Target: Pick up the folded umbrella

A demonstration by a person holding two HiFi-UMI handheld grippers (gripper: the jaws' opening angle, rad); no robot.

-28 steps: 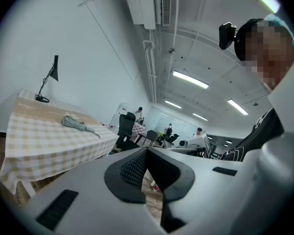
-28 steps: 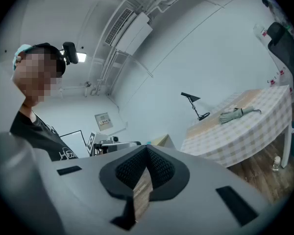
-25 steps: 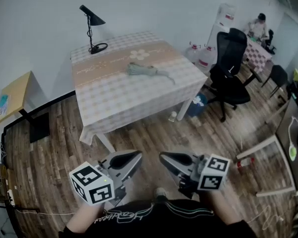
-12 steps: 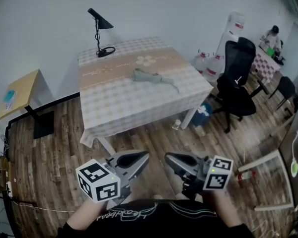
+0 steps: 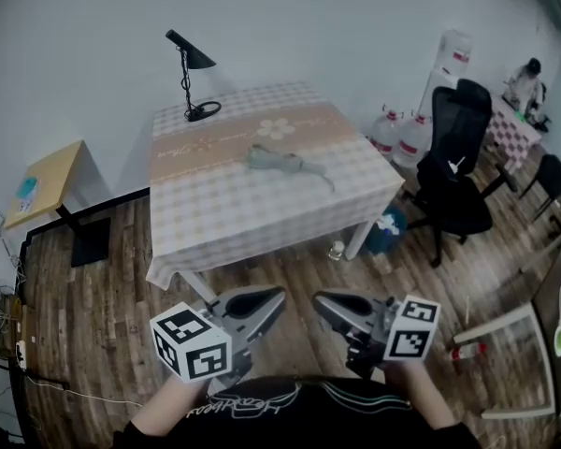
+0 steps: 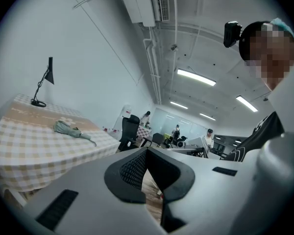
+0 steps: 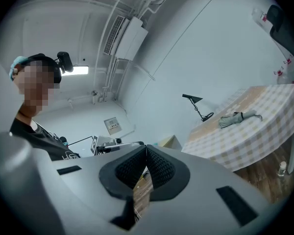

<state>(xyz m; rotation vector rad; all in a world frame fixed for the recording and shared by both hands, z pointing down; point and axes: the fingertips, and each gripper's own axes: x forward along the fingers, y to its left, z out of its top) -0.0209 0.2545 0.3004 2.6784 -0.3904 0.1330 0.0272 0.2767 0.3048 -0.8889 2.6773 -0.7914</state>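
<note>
The folded grey-green umbrella point(image 5: 280, 161) lies on the checked tablecloth of the table point(image 5: 224, 218), near the middle, well ahead of both grippers. It also shows as the umbrella point(image 6: 68, 129) in the left gripper view and the umbrella point(image 7: 235, 118) in the right gripper view, far off in each. My left gripper point(image 5: 277, 296) and right gripper point(image 5: 319, 300) are held side by side over the wood floor, short of the table's near edge. Both point level toward the table. The left gripper point(image 6: 146, 151) and right gripper point(image 7: 146, 149) are shut with nothing between the pads.
A black desk lamp point(image 5: 192, 80) stands at the table's far left corner. A black office chair point(image 5: 453, 171) and water bottles point(image 5: 397, 134) are to the right. A small yellow side table point(image 5: 42, 185) is to the left. People sit at a far table point(image 5: 528, 87).
Both grippers have moved forward toward the table, staying shut. The table and umbrella now sit closer and lower in the head view.
</note>
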